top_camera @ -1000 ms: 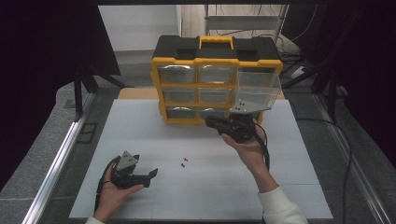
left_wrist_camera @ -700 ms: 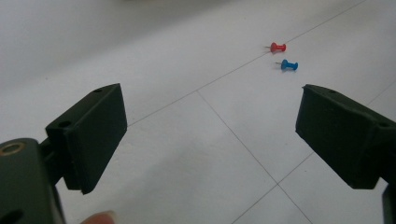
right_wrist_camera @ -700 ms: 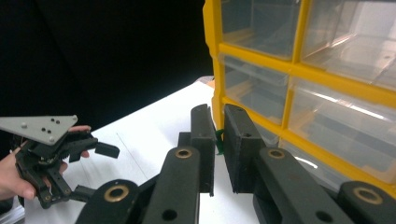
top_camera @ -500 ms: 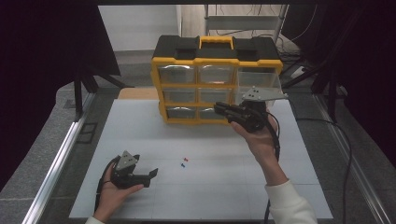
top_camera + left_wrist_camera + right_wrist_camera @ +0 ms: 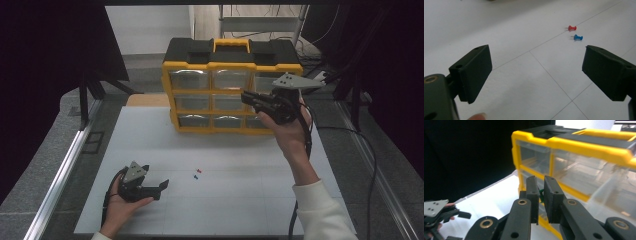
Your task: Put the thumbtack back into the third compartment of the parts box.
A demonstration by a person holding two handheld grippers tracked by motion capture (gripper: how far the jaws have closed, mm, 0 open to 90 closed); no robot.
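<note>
My right hand-held gripper (image 5: 541,195) was pinched nearly closed on a small green pushpin (image 5: 541,194), raised in front of the yellow drawer organizer (image 5: 232,85) at twelve o'clock on the tabletop (image 5: 150,150) — one pin on its way, I judged. The red pushpin (image 5: 572,27) and blue pushpin (image 5: 578,37) lay unpicked at centre — my left hand-held gripper (image 5: 536,72) waited wide and empty at seven o'clock.

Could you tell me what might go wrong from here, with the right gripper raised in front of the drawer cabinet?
The right gripper pinches a small green pin by very little; it may slip out and drop. The top right drawer of the cabinet stands pulled out close by, so a bump could jolt it. The red pin and blue pin lie loose and could roll.
</note>
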